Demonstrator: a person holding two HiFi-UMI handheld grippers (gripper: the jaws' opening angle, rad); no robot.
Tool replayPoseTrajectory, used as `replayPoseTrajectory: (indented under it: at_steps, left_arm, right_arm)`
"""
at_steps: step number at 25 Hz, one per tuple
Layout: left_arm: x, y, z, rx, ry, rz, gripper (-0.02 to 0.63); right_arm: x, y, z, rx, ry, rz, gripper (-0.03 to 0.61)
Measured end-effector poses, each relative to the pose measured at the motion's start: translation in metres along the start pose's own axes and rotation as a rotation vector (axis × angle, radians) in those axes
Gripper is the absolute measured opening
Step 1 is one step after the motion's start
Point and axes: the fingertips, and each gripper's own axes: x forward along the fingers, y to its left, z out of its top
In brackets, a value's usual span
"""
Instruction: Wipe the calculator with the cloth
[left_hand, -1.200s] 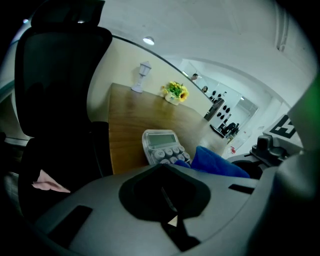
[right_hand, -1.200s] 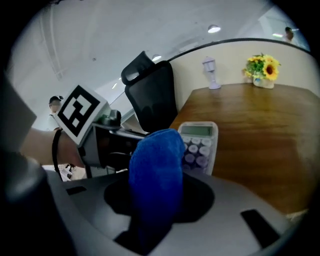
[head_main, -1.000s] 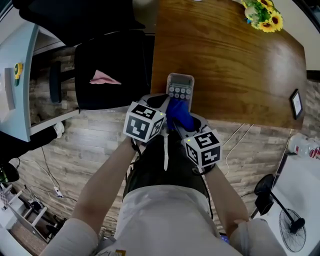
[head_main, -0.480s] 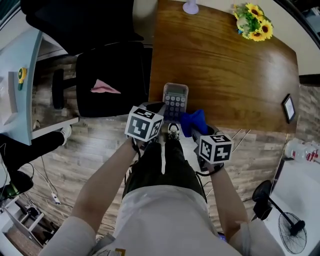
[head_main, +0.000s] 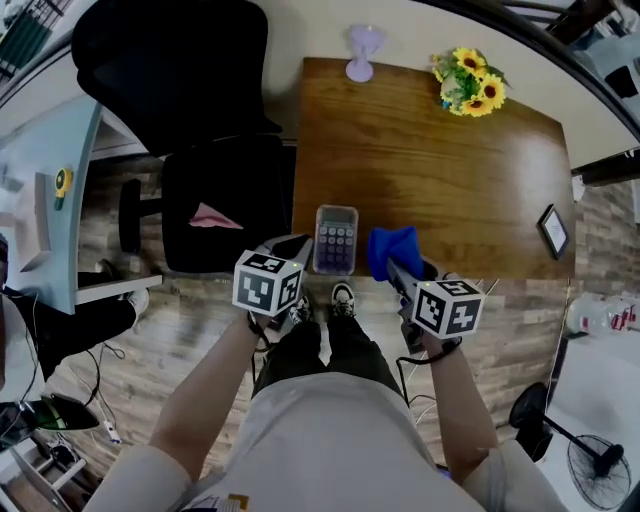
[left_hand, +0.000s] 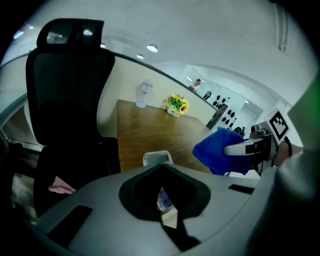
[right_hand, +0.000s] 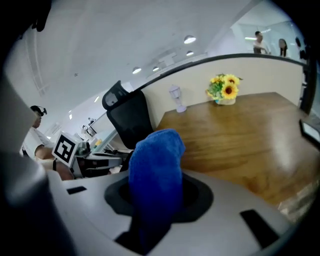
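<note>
Calculator (head_main: 335, 240) lies flat at the table's (head_main: 450, 170) near edge. Left gripper (head_main: 300, 246) sits at its 9 o'clock, jaws nearly together; the left gripper view shows only a thin slit with keys in it, so they look pinched on its edge. Right gripper (head_main: 402, 270) at 3 o'clock is clamped on the blue cloth (head_main: 390, 248), which is bunched, clear of the calculator and blocking its jaw tips. Sunflowers (head_main: 468, 85) at 1 o'clock, black chair (head_main: 200, 120) at 10.
</note>
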Motion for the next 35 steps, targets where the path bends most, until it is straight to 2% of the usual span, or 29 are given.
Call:
replayPoseTrajectory:
  at_steps: [5,9,16,21,25,29,35]
  left_arm:
    - [-0.042,-0.017,0.051,0.086,-0.088,0.013,0.002]
    - [-0.074,-0.036,0.095,0.19,-0.17,0.019,0.002]
    - [-0.143,-0.072,0.166,0.321,-0.353,0.049,0.002]
    - [-0.191,-0.094,0.203,0.391,-0.479,0.057,0.002]
    - [-0.225,-0.11,0.224,0.379,-0.57,0.012,0.002]
    - [-0.257,-0.119,0.243,0.411,-0.651,0.041,0.002]
    - [-0.287,-0.128,0.251,0.495,-0.728,0.101,0.002]
  right_arm:
    - [-0.039,0.035,0.067,-0.081,-0.141,0.064,0.124]
    - [-0.078,0.074,0.123,-0.196,-0.27,0.107,0.124]
    - [-0.146,0.122,0.187,-0.318,-0.456,0.151,0.124]
    - [-0.186,0.146,0.213,-0.367,-0.56,0.164,0.124]
    - [-0.214,0.16,0.23,-0.45,-0.645,0.093,0.126]
    - [-0.237,0.172,0.241,-0.499,-0.708,0.071,0.126]
    - [-0.257,0.183,0.246,-0.501,-0.767,0.086,0.127]
